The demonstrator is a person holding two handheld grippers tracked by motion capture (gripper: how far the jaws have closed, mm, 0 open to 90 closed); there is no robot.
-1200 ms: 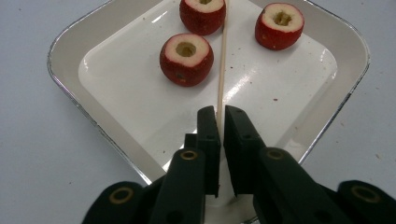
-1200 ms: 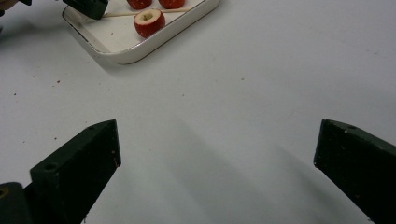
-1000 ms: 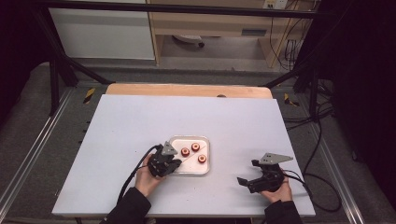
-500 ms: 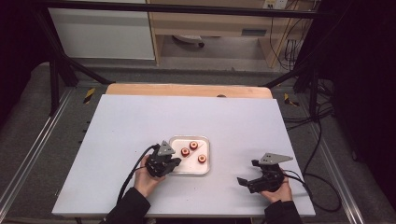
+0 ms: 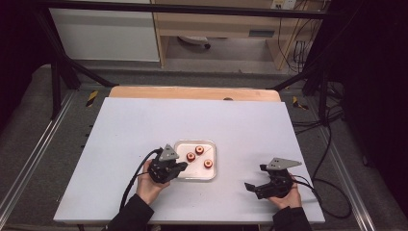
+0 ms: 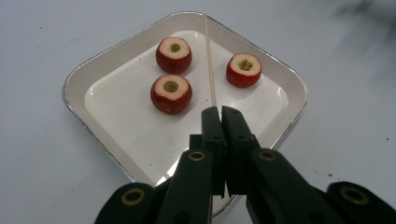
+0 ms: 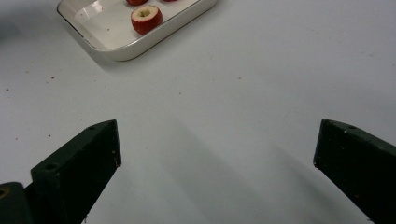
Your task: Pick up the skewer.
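A thin pale wooden skewer (image 6: 209, 65) lies across the white square metal tray (image 6: 289, 88), running from the tray's far rim down to the left gripper (image 6: 221, 116), whose two black jaws are pressed together on its near end. In the left gripper view the skewer passes between the fruits: two red cored fruit pieces (image 6: 171, 93) sit to one side of it, one behind the other, and a third red cored piece (image 6: 243, 70) sits on the other side, none of them touching the stick.

From the high view, the tray (image 5: 214, 169) rests near the middle of the pale grey tabletop (image 5: 144, 120), a little toward the person's edge. The left gripper (image 5: 179, 166) reaches over the tray's left rim, pointing right and slightly away from the person, its grey three-cornered plate uppermost and a black cable looping back along the forearm. The left hand (image 5: 149, 185) wraps the gripper body from below, with the dark sleeve coming in from the bottom edge.

The right gripper (image 5: 256, 179) is well apart from the tray, low on the right side of the table, pointing left toward it. Its jaws stand wide with nothing between them; the right gripper view shows bare tabletop between the two black tips and the tray's corner (image 7: 116, 51) farther off. The right hand (image 5: 285, 196) cradles it from underneath.
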